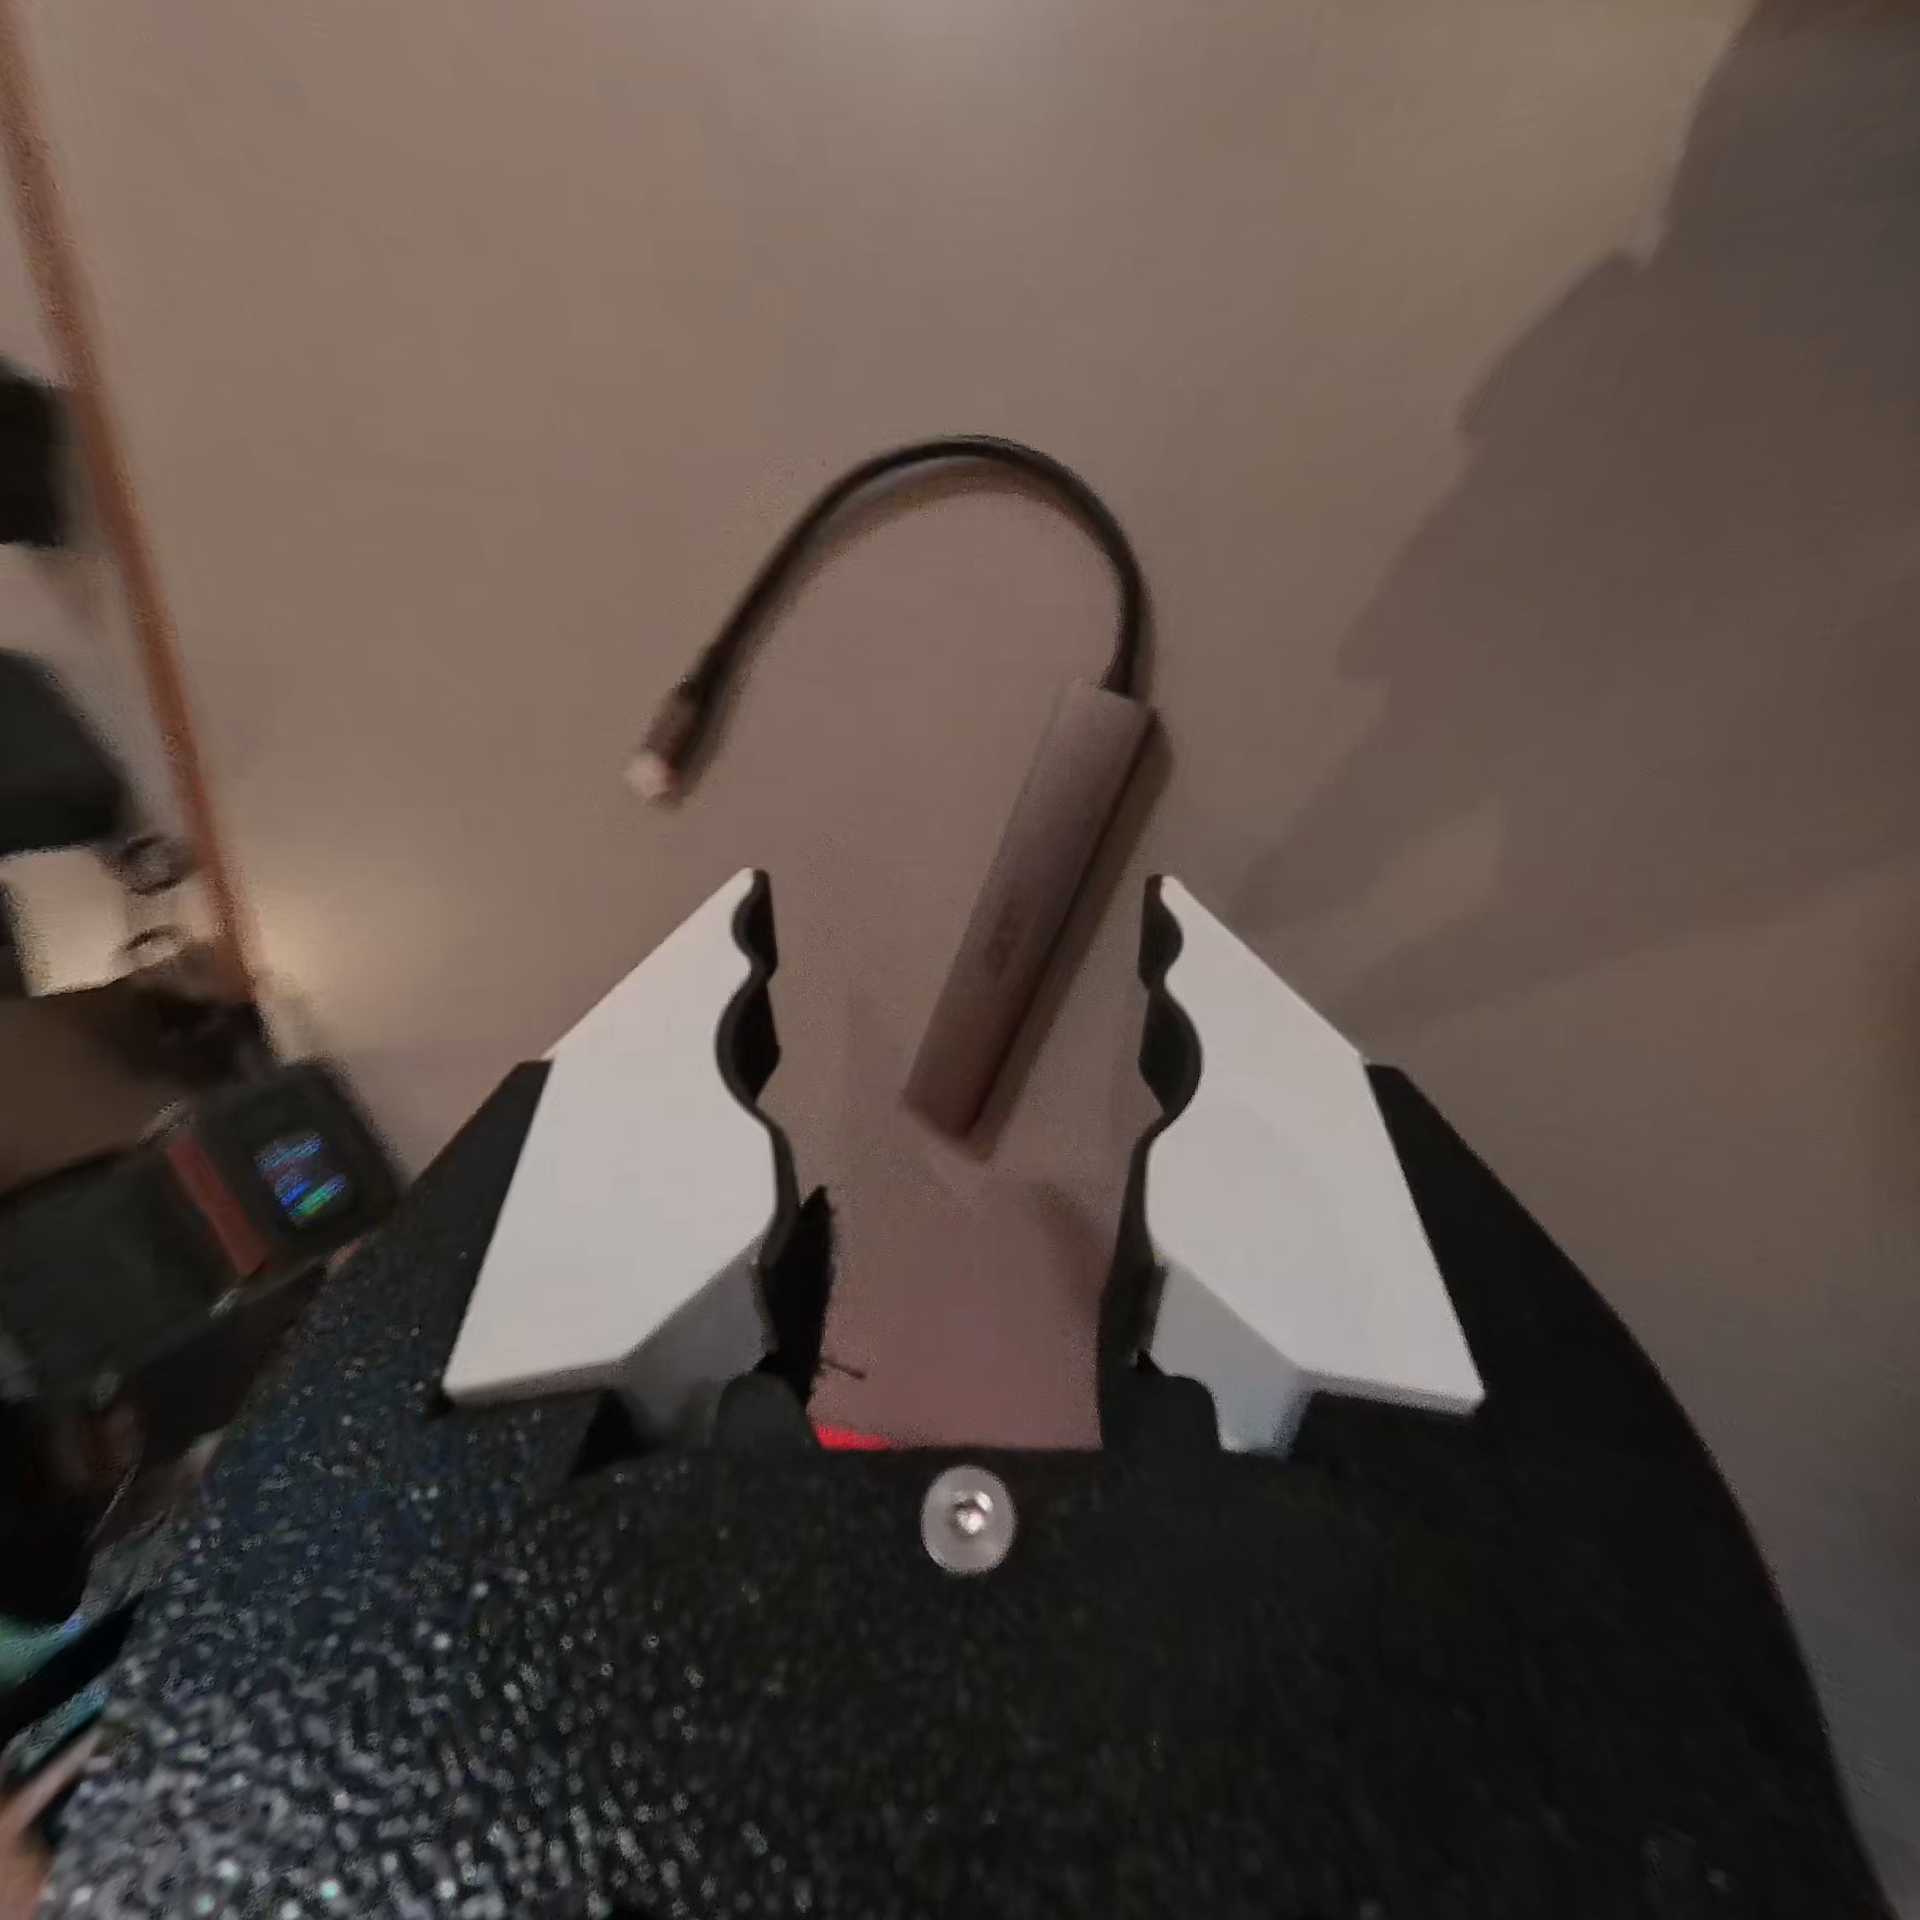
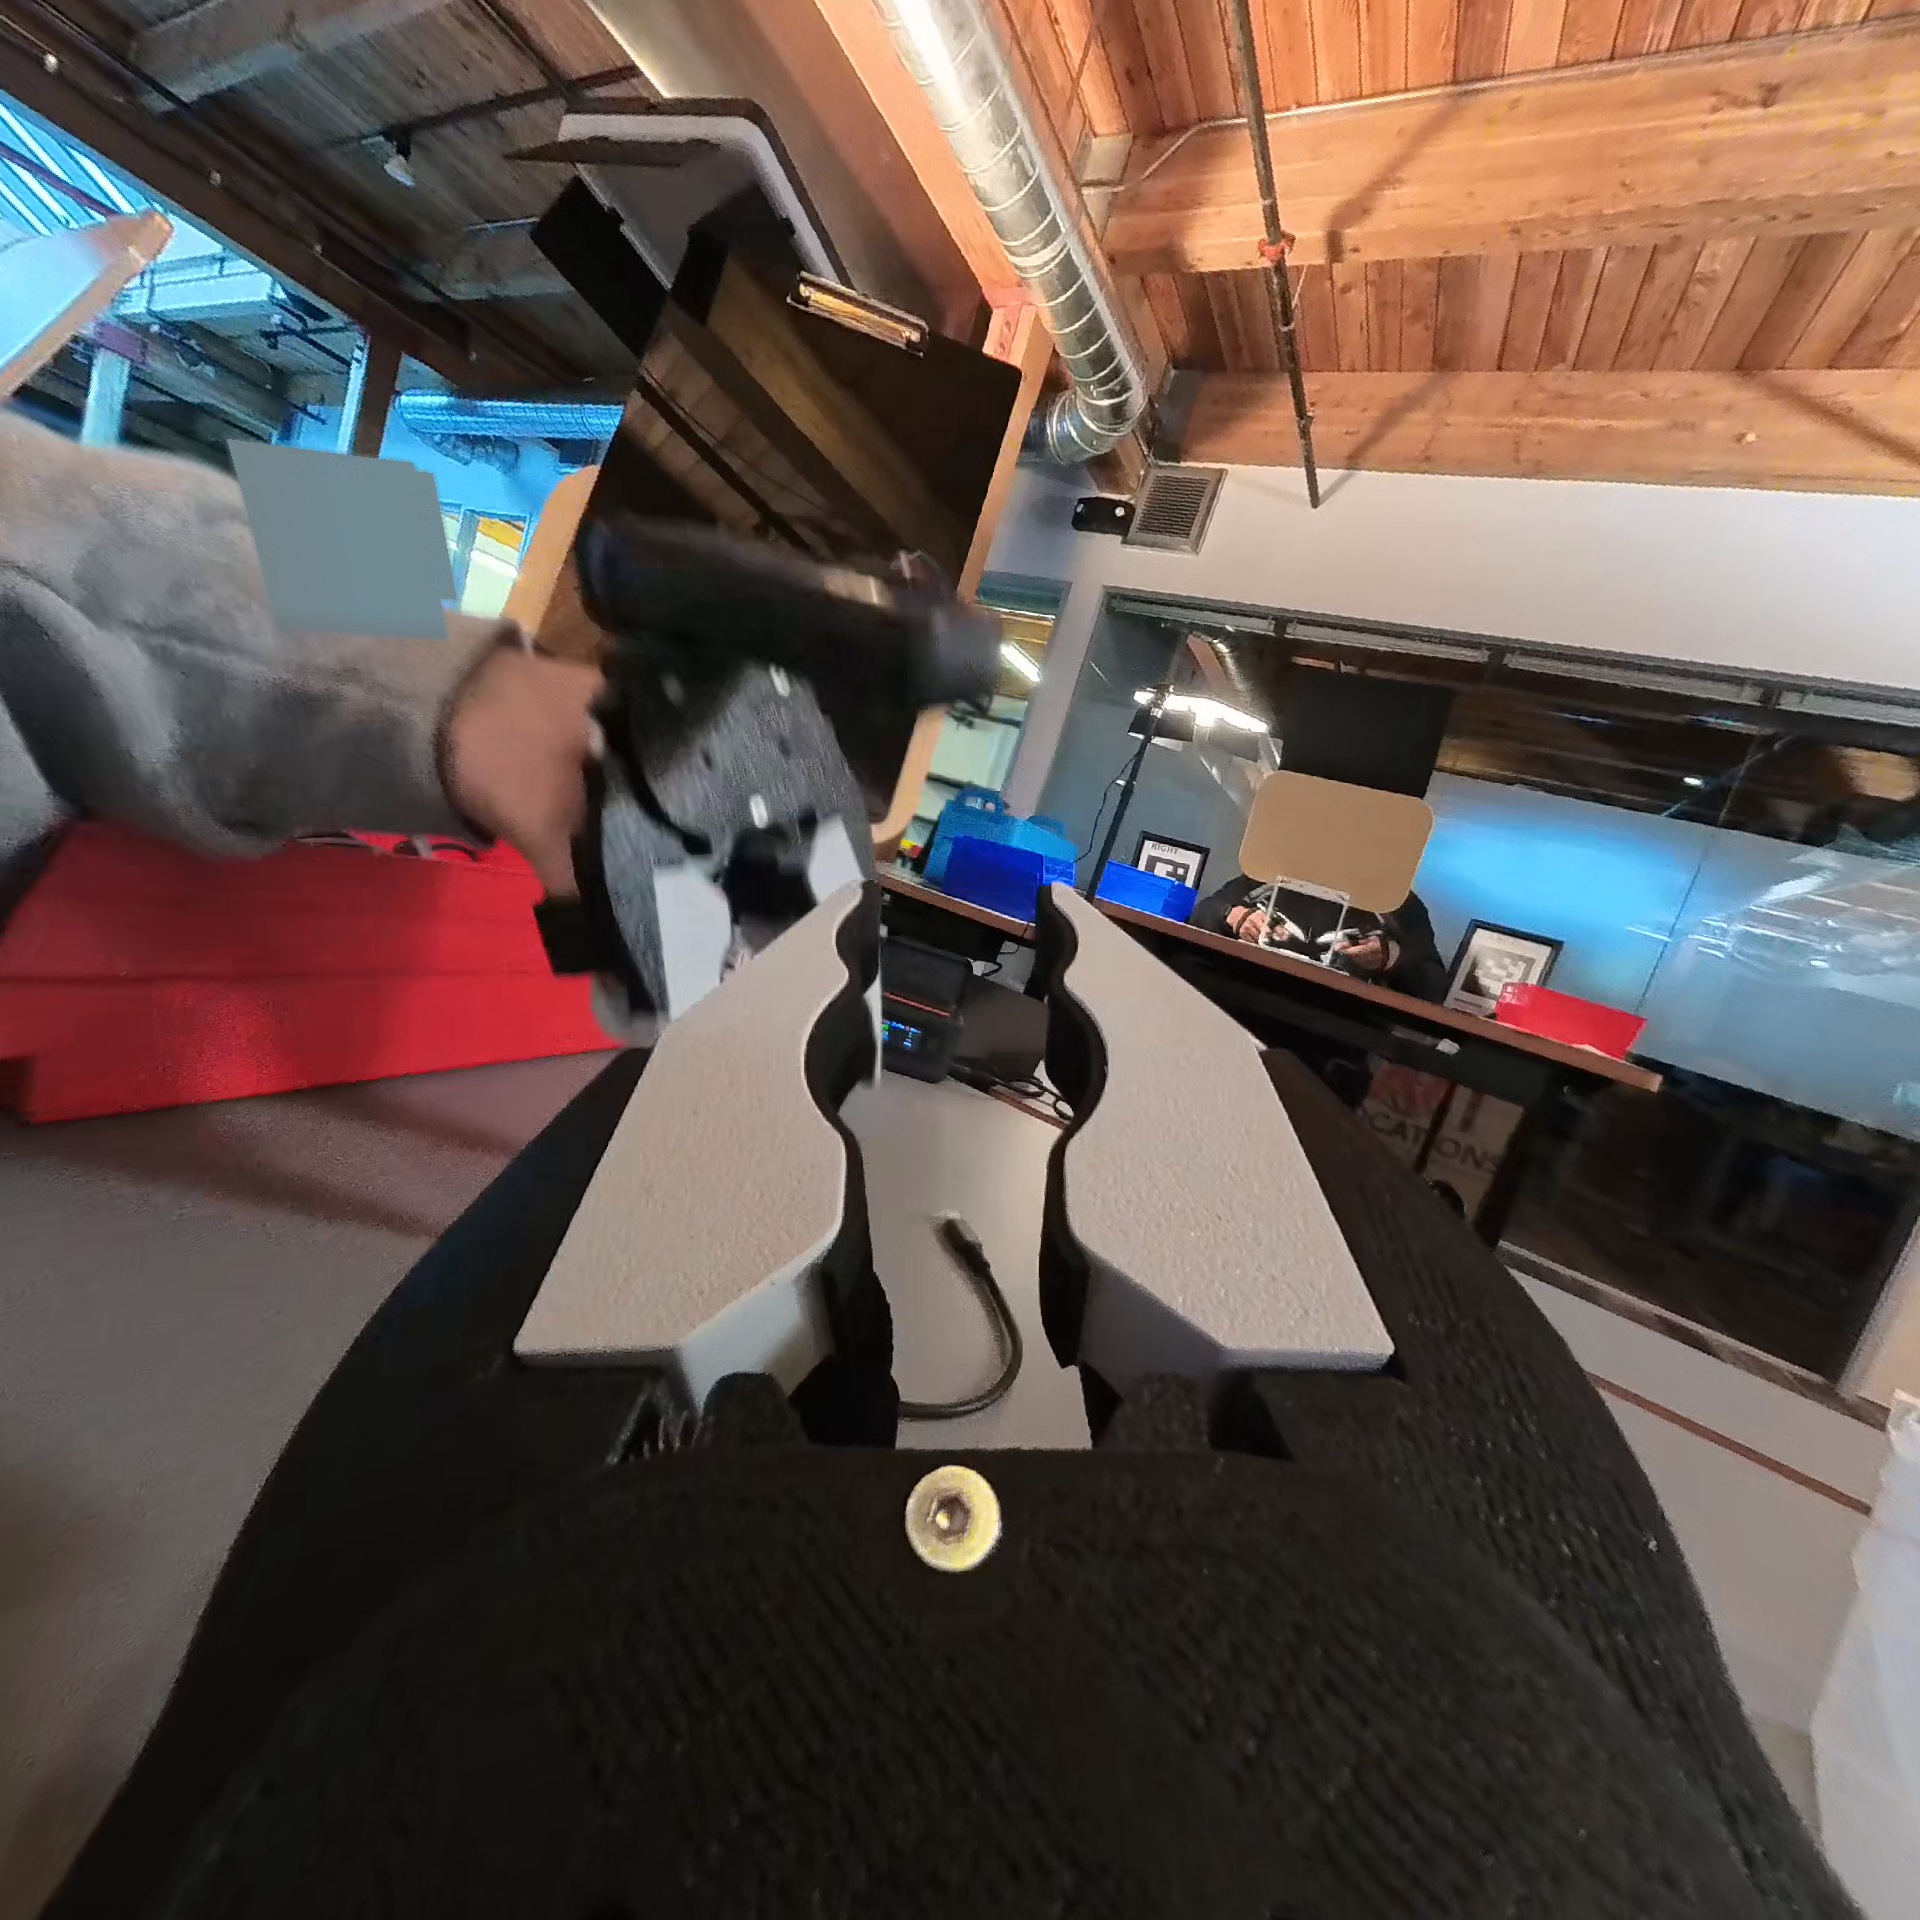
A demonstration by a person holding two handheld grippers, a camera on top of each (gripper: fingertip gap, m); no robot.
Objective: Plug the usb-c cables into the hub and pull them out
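In the left wrist view a slim grey hub (image 1: 1039,894) lies on the pale table, its black tail cable (image 1: 966,488) arching up and left to a plug (image 1: 657,774). My left gripper (image 1: 956,883) is open and empty, hovering above the hub's near end, which shows between the white fingers (image 1: 644,1091). In the right wrist view my right gripper (image 2: 956,904) is open and empty. A black usb-c cable end (image 2: 982,1309) lies on the table below and between its fingers (image 2: 727,1143). The left gripper (image 2: 727,862) shows farther off at left, held by a hand in a grey sleeve.
A red flat box (image 2: 260,966) lies at the left. A small black device with a lit screen (image 2: 920,1013) sits ahead near the table edge and also shows in the left wrist view (image 1: 301,1174). A person sits at a far table (image 2: 1320,935) with blue bins (image 2: 997,852). Spacing between my two grippers at the tips: around 15 cm. The slim grey hub (image 1: 1039,894) sits 4 cm or so from the ends of my left fingers. Measured from the fingertips, the plug (image 1: 657,774) is 10 cm or so from the left gripper and 25 cm from the right.
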